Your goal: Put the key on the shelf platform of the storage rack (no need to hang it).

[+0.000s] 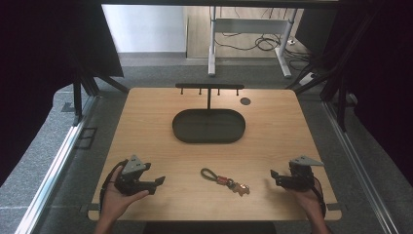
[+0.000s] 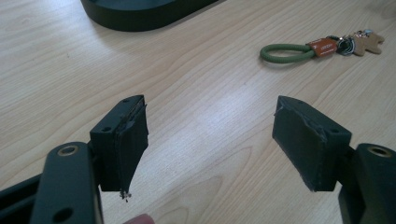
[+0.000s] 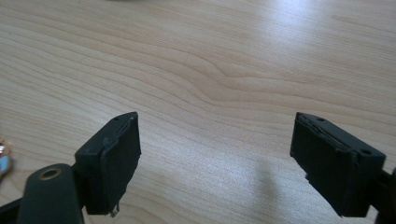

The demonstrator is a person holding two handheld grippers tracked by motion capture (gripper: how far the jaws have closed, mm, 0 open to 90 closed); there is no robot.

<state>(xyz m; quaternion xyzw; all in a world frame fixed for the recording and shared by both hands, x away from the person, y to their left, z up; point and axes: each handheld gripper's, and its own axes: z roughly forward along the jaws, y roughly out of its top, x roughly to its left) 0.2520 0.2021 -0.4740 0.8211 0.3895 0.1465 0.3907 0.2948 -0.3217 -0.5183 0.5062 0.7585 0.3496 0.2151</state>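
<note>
Both grippers sit low at the near edge of the wooden table (image 1: 272,131), one per hand, w/ the keychain (image 1: 225,181) lying flat on the wood between them, touching neither. Left gripper (image 1: 158,182) is held in the person's left hand (image 1: 116,200), pointing roughly twd the keychain; its jaws stand wide apart, nothing betw them, just bare wood. In the left gripper view the keychain (image 2: 322,46) shows up ahead and to the right: green cord loop, orange tag, metal ring, small tan charm on the end. Right gripper (image 1: 273,176) is in the right hand (image 1: 308,199) on the other side, pointing inward; jaws also wide apart and empty, over bare wood grain. In the right gripper view a bit of the keychain's (image 3: 3,158) metal end peeks in at the left edge. Farther back, mid-table, a dark oval tray (image 1: 209,126) w/ a post and a cross-bar rack (image 1: 209,87) carrying small hooks; tray holds nothing that I can see. Small dark round disc (image 1: 245,101) sits just right of the rack.
</note>
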